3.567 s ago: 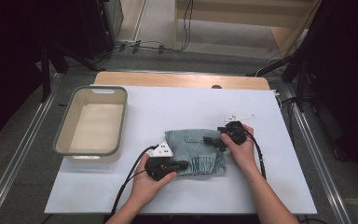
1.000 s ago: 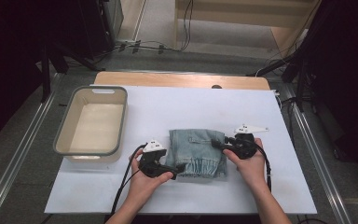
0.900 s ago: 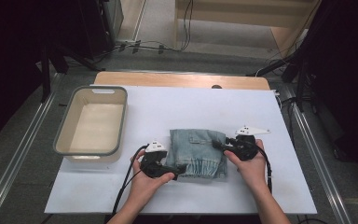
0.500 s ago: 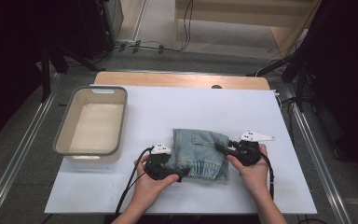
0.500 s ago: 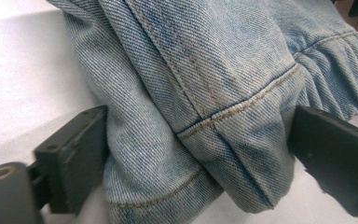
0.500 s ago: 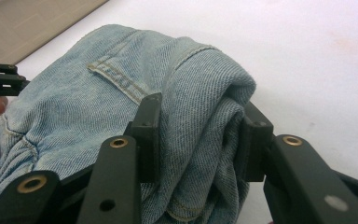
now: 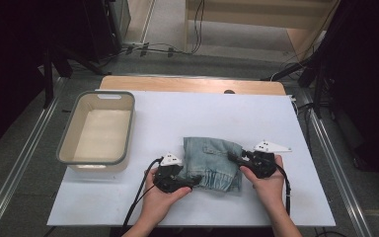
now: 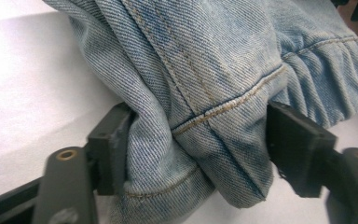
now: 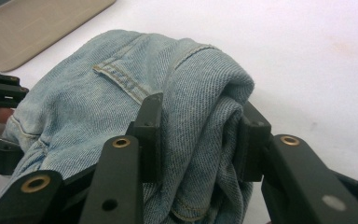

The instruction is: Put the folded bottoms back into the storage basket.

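Observation:
Folded light-blue jeans [image 7: 212,163] lie on the white table [image 7: 202,118] in front of the person. My left gripper [image 7: 193,182] grips their near left edge; in the left gripper view the thick denim [image 8: 205,93] fills the gap between both jaws. My right gripper [image 7: 233,158] is shut on the right edge, with a fold of denim [image 9: 200,135] pinched between its jaws. The left gripper [image 9: 0,121] also appears at the far side of the jeans in the right gripper view.
A grey-rimmed beige tub [image 7: 97,129] stands empty at the table's left. A wooden strip [image 7: 192,84] runs along the far edge. Cables trail from both grippers toward the near edge. Metal rails flank the table.
Both grippers closed in on the jeans from each side and took hold of the edges. The bundle has bunched narrower and shifted slightly toward the right.

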Tool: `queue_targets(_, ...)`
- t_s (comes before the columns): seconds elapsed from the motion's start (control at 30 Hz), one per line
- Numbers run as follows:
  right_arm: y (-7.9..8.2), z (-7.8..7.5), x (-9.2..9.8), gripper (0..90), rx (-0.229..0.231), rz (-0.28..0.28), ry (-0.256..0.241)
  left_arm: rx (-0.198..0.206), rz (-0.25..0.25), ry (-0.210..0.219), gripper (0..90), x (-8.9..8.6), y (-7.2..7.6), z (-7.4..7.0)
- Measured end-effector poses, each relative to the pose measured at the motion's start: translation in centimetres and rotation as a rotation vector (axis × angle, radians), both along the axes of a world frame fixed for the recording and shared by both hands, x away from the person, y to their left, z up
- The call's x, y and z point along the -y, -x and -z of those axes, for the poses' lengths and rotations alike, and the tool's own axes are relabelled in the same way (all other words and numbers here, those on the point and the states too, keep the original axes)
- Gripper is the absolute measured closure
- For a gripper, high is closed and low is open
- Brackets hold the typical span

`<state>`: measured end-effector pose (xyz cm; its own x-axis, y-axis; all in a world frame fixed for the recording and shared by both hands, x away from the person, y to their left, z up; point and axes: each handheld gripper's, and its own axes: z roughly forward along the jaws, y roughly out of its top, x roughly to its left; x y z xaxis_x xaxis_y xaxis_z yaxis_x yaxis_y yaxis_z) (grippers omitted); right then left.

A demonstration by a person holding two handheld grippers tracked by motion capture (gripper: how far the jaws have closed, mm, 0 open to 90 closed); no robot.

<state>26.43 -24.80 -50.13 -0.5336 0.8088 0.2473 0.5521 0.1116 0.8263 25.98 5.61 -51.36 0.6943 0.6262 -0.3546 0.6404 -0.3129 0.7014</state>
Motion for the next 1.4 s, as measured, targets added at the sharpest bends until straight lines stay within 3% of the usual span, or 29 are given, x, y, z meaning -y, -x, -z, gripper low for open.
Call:
queue_targets(0.3, 0.3, -0.3, -0.3, 59.5, 0.018, 0.007, 0.006, 0.055, 0.022, 0.016, 47.6, -0.1, 0.5, -0.3)
queue_targets(0.4, 0.4, -0.5, -0.4, 59.6, 0.023, 0.008, 0.004, 0.05, 0.033, 0.031, 50.2, -0.3, 0.3, -0.4)
queue_targets(0.63, 0.4, -0.8, -0.1, 59.7, 0.021, 0.009, -0.025, 0.075, 0.041, 0.05, 51.4, -0.5, 0.5, -0.7)
queue_targets(0.87, 0.3, -1.6, 0.0, 59.9, 0.051, 0.006, -0.03, 0.109, 0.043, 0.075, 51.8, -0.7, 0.5, -1.3)
queue_targets(1.4, -0.8, -5.0, -1.3, 59.9, 0.126, -0.017, -0.034, 0.211, 0.009, 0.13, 51.9, -2.7, 0.2, -4.1)
